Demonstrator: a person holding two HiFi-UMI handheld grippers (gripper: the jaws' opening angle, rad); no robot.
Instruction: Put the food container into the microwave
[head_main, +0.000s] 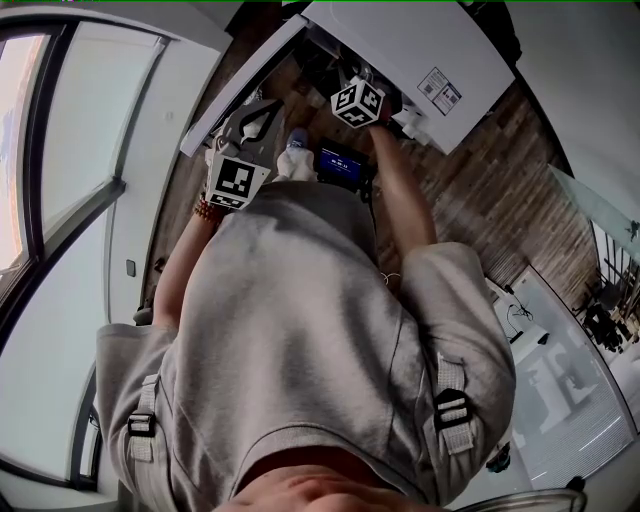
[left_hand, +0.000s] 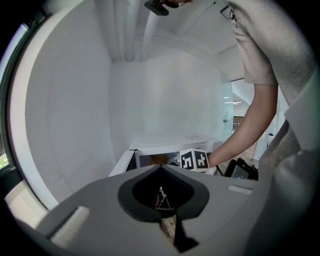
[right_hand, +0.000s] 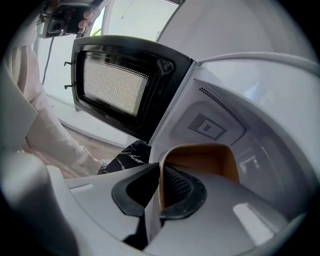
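The white microwave (head_main: 420, 40) is at the top of the head view with its door (head_main: 235, 85) swung open to the left. My right gripper (right_hand: 160, 200) is inside the cavity (right_hand: 235, 115), shut on the side wall of the tan food container (right_hand: 200, 160). Only its marker cube (head_main: 358, 102) shows at the microwave mouth in the head view. The open door's mesh window (right_hand: 115, 82) stands to its left. My left gripper (left_hand: 162, 200) hangs back in front of the door, jaws together with nothing in them. It sees the microwave (left_hand: 170, 150) and the right gripper's marker cube (left_hand: 194, 160).
A dark device with a blue screen (head_main: 340, 160) sits just below the microwave, beside a small white object (head_main: 295, 150). A black marbled surface (right_hand: 125, 152) lies under the open door. A tall window (head_main: 60, 200) runs along the left. The person's torso (head_main: 300, 340) fills the middle.
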